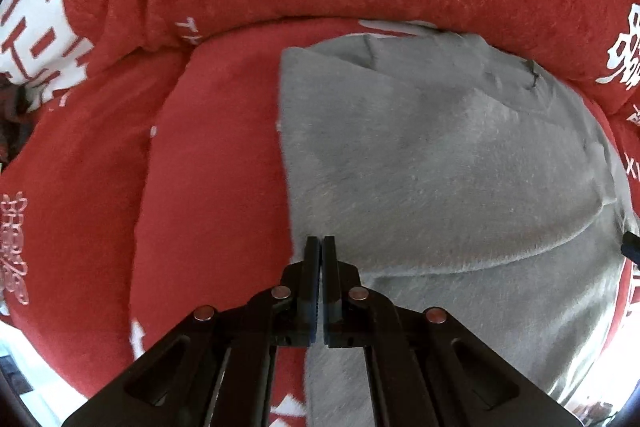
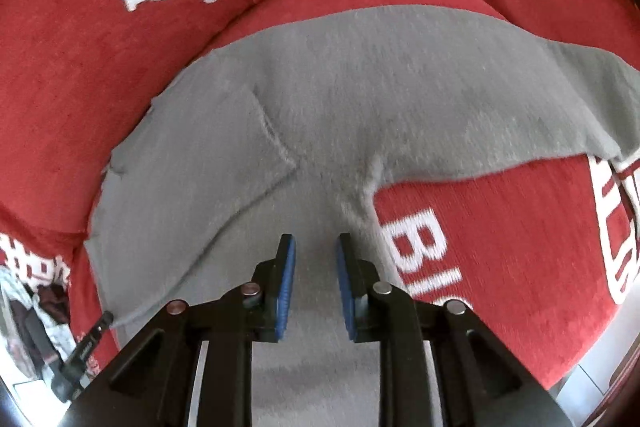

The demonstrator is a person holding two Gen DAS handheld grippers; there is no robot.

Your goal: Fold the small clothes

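Mostly grey: the grey garment (image 1: 440, 167) lies spread on the red cushion (image 1: 216, 155), its straight left edge running down mid-frame in the left wrist view. Left gripper (image 1: 322, 241) — jaws fully closed, nothing visibly between them — sits at that edge. Bare red fabric lies to its left. In the right wrist view the right gripper (image 2: 316, 243) hangs over the cloth, blue pads (image 2: 289, 267) a little apart, gripping nothing. Raised red bolster (image 2: 120, 39) rims the upper frame; the garment's lower edge cuts across centre right.
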